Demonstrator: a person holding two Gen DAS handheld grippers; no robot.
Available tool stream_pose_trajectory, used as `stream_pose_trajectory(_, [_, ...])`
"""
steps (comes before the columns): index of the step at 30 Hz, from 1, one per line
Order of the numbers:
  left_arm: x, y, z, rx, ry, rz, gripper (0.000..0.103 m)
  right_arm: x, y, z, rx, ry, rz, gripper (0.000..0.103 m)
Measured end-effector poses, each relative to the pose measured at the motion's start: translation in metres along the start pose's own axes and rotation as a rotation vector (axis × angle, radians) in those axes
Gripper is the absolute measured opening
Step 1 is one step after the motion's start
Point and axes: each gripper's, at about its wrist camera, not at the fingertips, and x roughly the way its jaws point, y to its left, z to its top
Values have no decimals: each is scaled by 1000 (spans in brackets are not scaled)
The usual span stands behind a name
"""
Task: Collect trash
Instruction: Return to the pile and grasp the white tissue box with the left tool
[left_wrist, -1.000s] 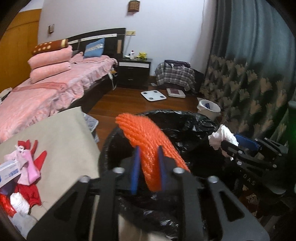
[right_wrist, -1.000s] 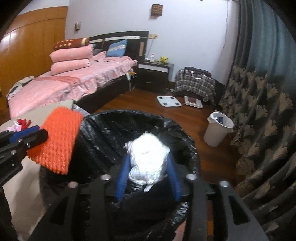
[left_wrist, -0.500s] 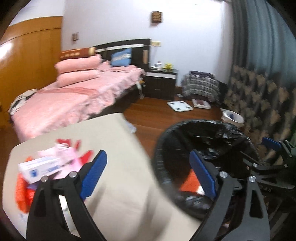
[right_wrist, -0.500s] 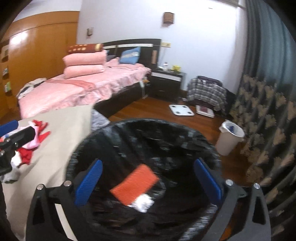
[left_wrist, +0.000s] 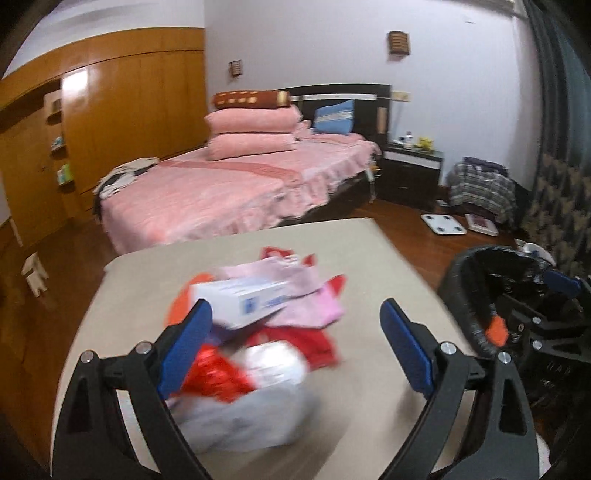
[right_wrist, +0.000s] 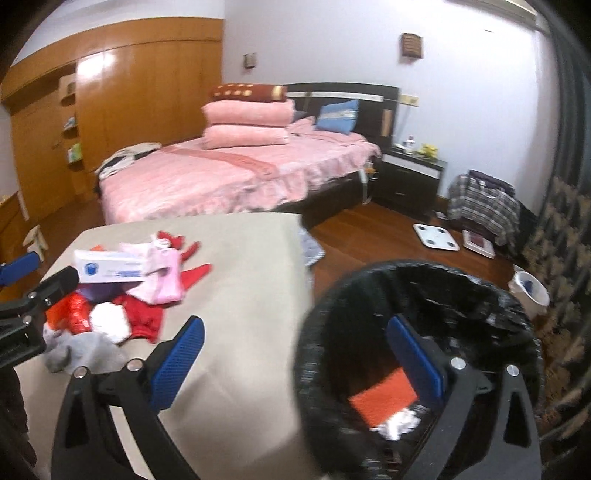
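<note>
A pile of trash lies on the beige table (left_wrist: 354, 251): a white and blue box (left_wrist: 245, 301), pink wrappers (left_wrist: 306, 295), red scraps (left_wrist: 218, 373) and a grey-white bag (left_wrist: 251, 417). My left gripper (left_wrist: 295, 345) is open and empty just above the pile. My right gripper (right_wrist: 295, 360) is open and empty over the left rim of the black-lined bin (right_wrist: 321, 332). An orange pad (right_wrist: 384, 400) and a white wad (right_wrist: 397, 422) lie inside the bin. The pile also shows in the right wrist view (right_wrist: 122, 288).
The bin stands at the table's right edge (left_wrist: 465, 288). A pink bed (left_wrist: 229, 188) lies behind the table. A nightstand (left_wrist: 410, 173), a white scale (left_wrist: 443, 224) and a small white bin (right_wrist: 530, 291) are on the wooden floor near the curtain (right_wrist: 561, 236).
Both grippers opened and dropped the orange pad and the white wad into the bin. My left gripper then swung left over the pile on the table; the right one shifted left to the bin's rim.
</note>
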Motion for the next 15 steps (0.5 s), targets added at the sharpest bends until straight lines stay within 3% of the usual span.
stream_pose_trajectory(7, [-1,57,-18,-33,26,110,90,13,46,3,-47,14,61,97])
stream_pose_trajectory(15, [10,97,-31,-86,70,148,89,28,78,3,-89,24,82,97])
